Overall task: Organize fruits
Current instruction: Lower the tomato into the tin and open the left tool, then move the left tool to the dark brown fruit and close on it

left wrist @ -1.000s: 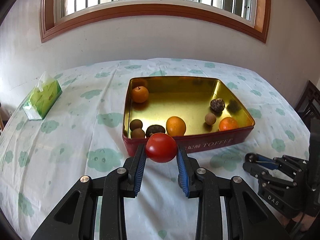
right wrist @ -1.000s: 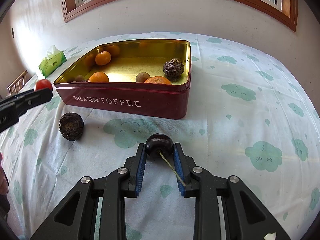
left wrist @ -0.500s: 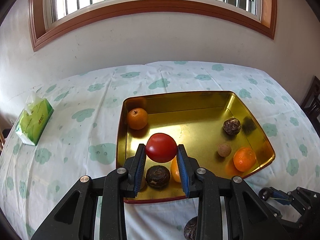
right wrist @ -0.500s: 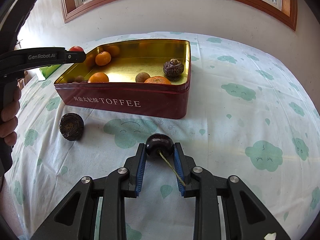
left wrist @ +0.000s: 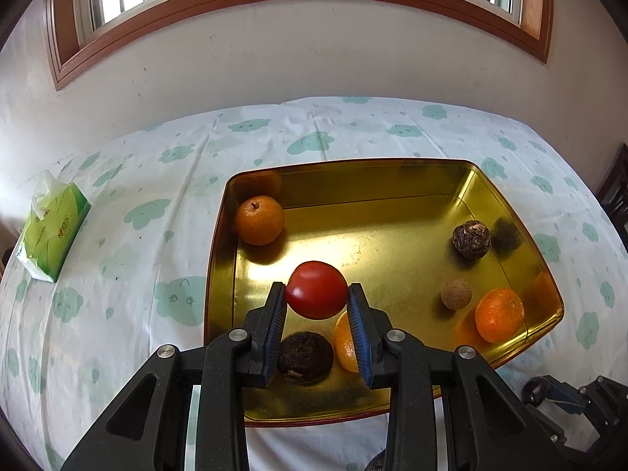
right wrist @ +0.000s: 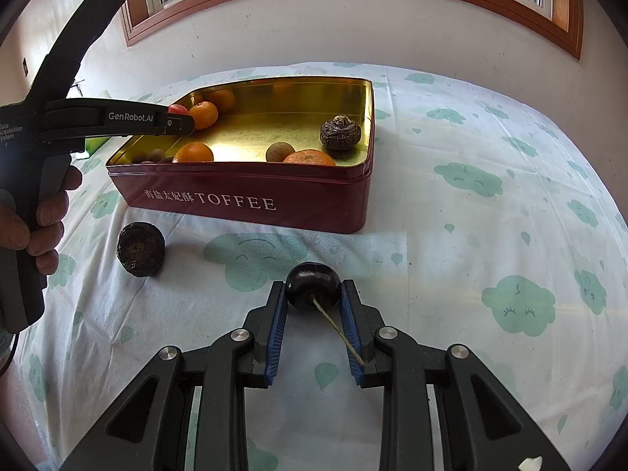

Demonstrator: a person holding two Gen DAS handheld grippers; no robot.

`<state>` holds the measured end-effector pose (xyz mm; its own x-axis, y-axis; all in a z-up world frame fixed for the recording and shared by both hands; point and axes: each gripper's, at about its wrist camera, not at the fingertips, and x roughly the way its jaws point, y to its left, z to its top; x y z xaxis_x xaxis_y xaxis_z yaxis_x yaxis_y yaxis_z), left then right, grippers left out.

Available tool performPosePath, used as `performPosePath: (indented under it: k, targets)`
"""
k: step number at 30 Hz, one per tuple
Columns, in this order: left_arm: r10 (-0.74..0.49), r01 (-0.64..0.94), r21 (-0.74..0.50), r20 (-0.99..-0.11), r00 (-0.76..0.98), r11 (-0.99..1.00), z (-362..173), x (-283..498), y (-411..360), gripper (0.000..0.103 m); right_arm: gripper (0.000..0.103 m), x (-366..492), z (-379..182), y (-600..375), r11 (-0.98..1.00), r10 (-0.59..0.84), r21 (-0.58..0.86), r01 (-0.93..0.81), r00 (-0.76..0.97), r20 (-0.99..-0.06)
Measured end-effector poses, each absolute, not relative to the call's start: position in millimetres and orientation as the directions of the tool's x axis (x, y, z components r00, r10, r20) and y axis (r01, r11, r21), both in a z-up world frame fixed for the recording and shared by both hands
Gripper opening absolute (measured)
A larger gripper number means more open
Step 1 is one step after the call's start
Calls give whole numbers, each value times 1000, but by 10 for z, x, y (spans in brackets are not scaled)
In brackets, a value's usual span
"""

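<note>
While my left gripper [left wrist: 317, 295] hangs above the gold-lined TOFFEE tin [left wrist: 392, 180], its blue pads are clamped on a red tomato [left wrist: 316, 294] over the tin's near-left area. Below sit a dark wrinkled fruit [left wrist: 305, 356] and an orange [left wrist: 345, 343]; another orange [left wrist: 259, 219] lies at the far-left corner. My right gripper [right wrist: 313, 294] is clamped on a dark cherry [right wrist: 313, 283], stem toward me, on the cloud-print cloth [right wrist: 490, 235] in front of the tin. A second wrinkled fruit [right wrist: 140, 249] rests on the cloth near the tin's front.
</note>
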<state>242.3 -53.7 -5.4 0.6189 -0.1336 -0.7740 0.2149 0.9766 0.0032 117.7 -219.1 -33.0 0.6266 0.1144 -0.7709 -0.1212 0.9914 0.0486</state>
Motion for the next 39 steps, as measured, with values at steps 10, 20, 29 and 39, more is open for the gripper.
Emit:
performPosePath:
  k: [10, 20, 29, 39]
  targets:
    - [-138, 214, 2, -761, 634, 977, -23, 2337, -494, 55, 26, 1174, -329, -2191, 991, 114, 48, -121, 627, -771]
    - [-130, 190, 0, -733, 667, 982, 113, 1966, -303, 55, 26, 1170, -334, -2188, 992, 106, 38, -121, 627, -772]
    - [-99, 202, 54, -732, 674, 978, 44, 1503, -91, 55, 26, 1167, -330, -2180, 992, 98, 27, -121, 627, -773]
    - [-142, 234, 4, -783, 606, 972, -292, 1090, -138, 55, 26, 1172, -331, -2177, 992, 94, 22, -121, 628, -773]
